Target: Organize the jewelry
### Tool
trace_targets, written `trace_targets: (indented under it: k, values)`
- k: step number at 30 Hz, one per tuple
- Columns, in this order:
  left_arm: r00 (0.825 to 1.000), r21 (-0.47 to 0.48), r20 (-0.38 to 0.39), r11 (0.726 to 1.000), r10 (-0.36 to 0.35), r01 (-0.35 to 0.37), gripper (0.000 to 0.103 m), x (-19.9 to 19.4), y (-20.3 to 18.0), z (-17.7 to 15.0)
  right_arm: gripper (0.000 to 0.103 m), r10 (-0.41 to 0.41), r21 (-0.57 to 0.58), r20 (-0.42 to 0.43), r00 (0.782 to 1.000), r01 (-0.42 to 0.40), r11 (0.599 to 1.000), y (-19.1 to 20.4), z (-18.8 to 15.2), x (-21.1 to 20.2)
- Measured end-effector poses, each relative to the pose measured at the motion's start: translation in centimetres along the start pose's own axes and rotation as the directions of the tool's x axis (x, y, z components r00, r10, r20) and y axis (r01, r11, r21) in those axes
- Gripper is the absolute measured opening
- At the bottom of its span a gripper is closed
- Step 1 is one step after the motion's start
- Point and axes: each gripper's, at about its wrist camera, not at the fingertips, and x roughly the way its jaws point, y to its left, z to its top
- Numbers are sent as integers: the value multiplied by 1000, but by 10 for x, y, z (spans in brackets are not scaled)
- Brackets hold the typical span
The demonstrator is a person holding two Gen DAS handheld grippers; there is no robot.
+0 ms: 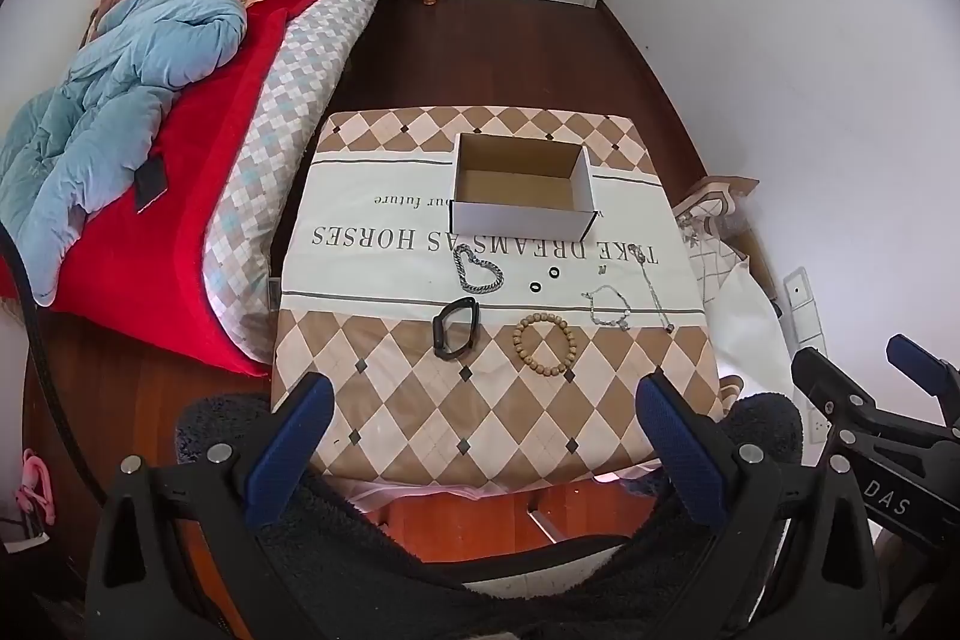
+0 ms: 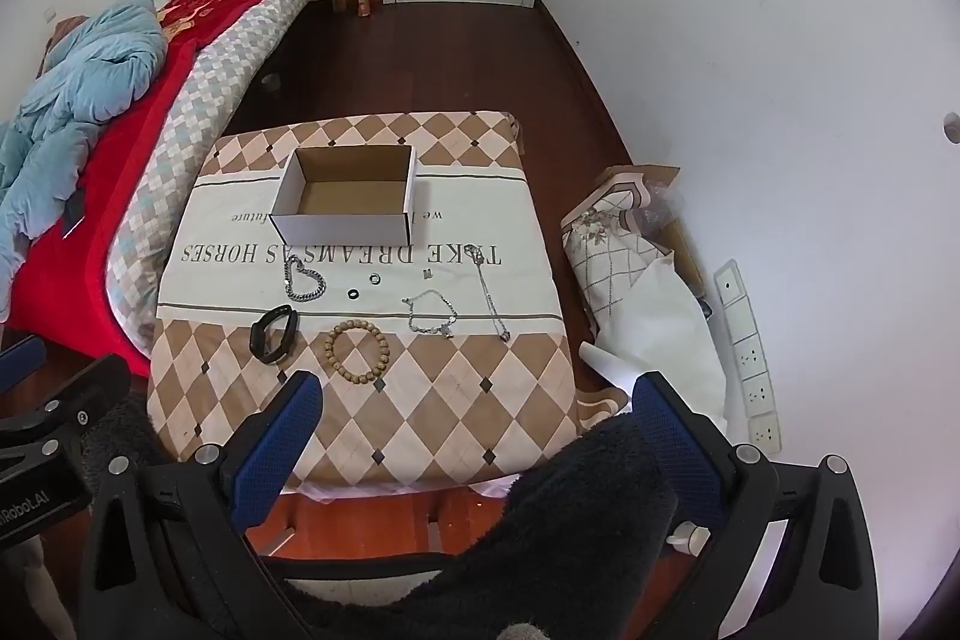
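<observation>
Both tools are hovering at the near edge of the counter (image 1: 480,418), which is wearing a diamond-patterned cloth printed with lettering. The left tool (image 1: 483,436) is holding its blue fingers (image 1: 288,445) spread wide with nothing between them, and the right tool (image 2: 474,436) is doing the same, its fingers (image 2: 273,451) spread and gripping nothing. In the left wrist view the right tool is showing at the right edge (image 1: 870,412).

The jewelry is lying in a loose row across the middle of the counter, well apart from both tools. A black band (image 1: 455,328) is resting at the left, just beside a wooden bead bracelet (image 1: 543,345) to its right. Farther back, a thick silver chain (image 1: 477,269) is curling into a heart-like loop. Two small black rings (image 1: 534,287) (image 1: 553,272) are sitting to the right of it, close together. A thin silver bracelet (image 1: 607,310) is lying farther right, and a long thin necklace (image 1: 654,289) is stretching from far to near at the right end of the row.

An open white cardboard box (image 1: 519,220) is standing on the far side of the jewelry, with its brown interior showing nothing inside.

A bed (image 1: 180,172) with a red blanket and a blue quilt is running along the left of the counter.
</observation>
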Motion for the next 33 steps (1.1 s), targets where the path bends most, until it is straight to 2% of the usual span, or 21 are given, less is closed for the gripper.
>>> trace_targets:
  k: [33]
  values:
    - [1000,5,23,1000,9,-9,103,-12,-3,4,103,12,7,8,1000,-12,1000,1,2,-7]
